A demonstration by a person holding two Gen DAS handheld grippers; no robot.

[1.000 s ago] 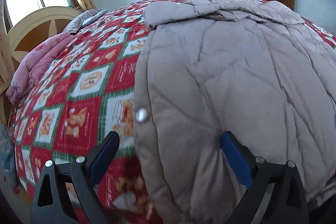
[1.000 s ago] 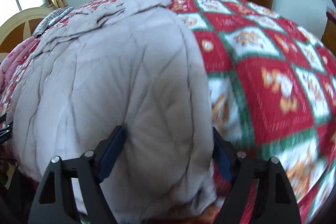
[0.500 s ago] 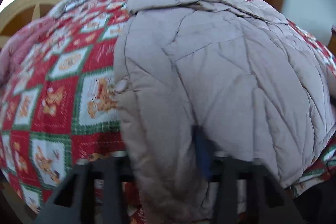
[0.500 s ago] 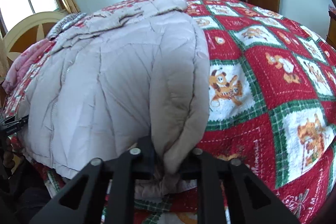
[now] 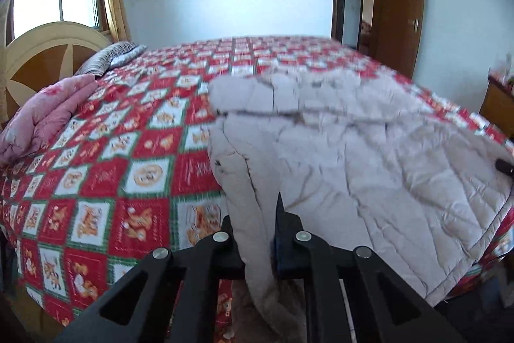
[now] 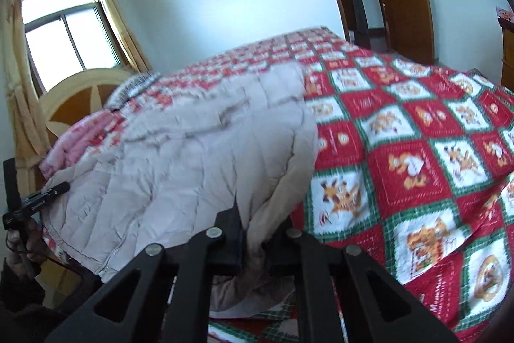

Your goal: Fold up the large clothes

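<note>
folding has barely begun: your left gripper (image 5: pixel 257 243) and right gripper (image 6: pixel 255 241) each have jaws pinched tight on the near hem of the grey padded coat (image 5: pixel 353 169), spread on the bed (image 5: pixel 112 176); every fold remains.

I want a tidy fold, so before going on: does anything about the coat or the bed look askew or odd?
Mostly fine. The beige padded coat lies flat on the red patterned bedspread, both near corners pinched by the left gripper and right gripper. Its far end is rumpled and folded over itself, so that end looks uneven.
</note>
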